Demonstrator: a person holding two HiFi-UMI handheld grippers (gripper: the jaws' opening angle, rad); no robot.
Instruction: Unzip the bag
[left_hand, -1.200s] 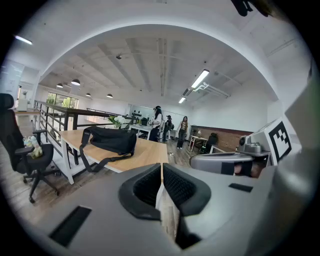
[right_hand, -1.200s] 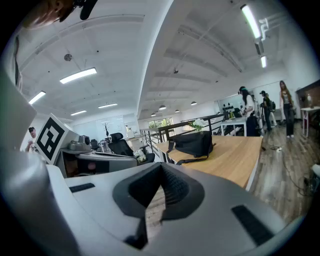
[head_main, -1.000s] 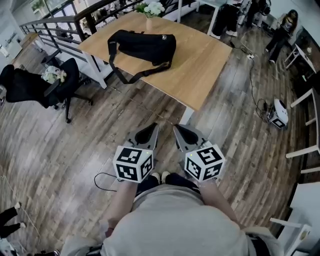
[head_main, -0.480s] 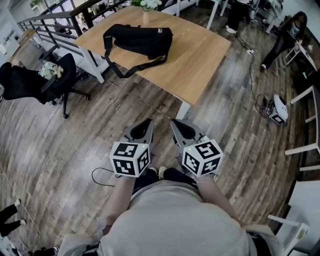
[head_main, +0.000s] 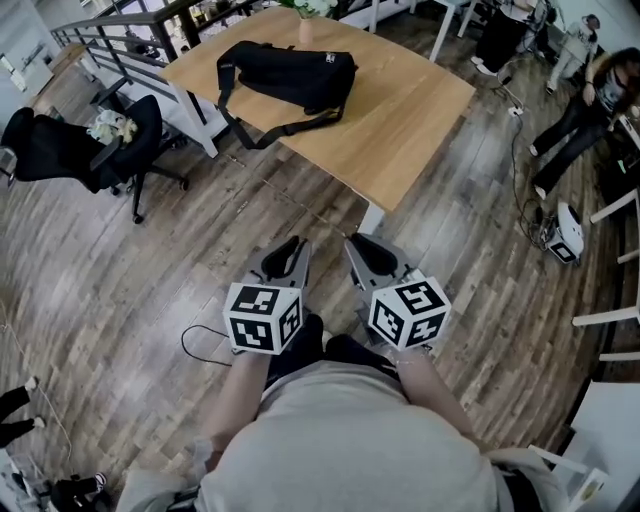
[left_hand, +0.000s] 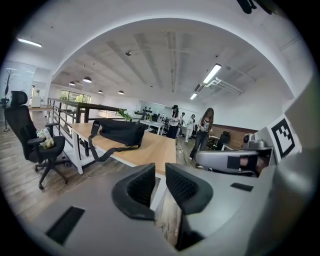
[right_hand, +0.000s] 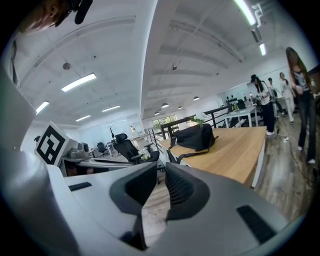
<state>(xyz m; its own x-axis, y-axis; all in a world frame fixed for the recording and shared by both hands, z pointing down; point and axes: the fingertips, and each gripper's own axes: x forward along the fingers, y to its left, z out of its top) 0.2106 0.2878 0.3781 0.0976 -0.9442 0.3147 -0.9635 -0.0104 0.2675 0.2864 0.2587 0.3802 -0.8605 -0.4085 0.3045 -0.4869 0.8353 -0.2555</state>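
A black shoulder bag (head_main: 290, 72) lies zipped on the light wooden table (head_main: 410, 110), its strap trailing toward the near edge. Both grippers are held low in front of the person's body, well short of the table. My left gripper (head_main: 288, 248) and right gripper (head_main: 362, 245) point side by side at the floor ahead. In the left gripper view the bag (left_hand: 119, 132) sits far beyond the jaws (left_hand: 160, 181), which are opening with a narrow gap and nothing between them. The right gripper (right_hand: 161, 184) is also opening and empty, with the bag (right_hand: 196, 136) far off.
A black office chair (head_main: 80, 150) stands left of the table beside a railing (head_main: 120, 30). A vase of flowers (head_main: 305, 15) sits at the table's far edge. A person (head_main: 590, 105) stands at the right, near a white device (head_main: 563, 232) and cables on the wood floor.
The head view has shifted slightly, so the table and bag sit a bit further right. Both grippers stay side by side in front of the body.
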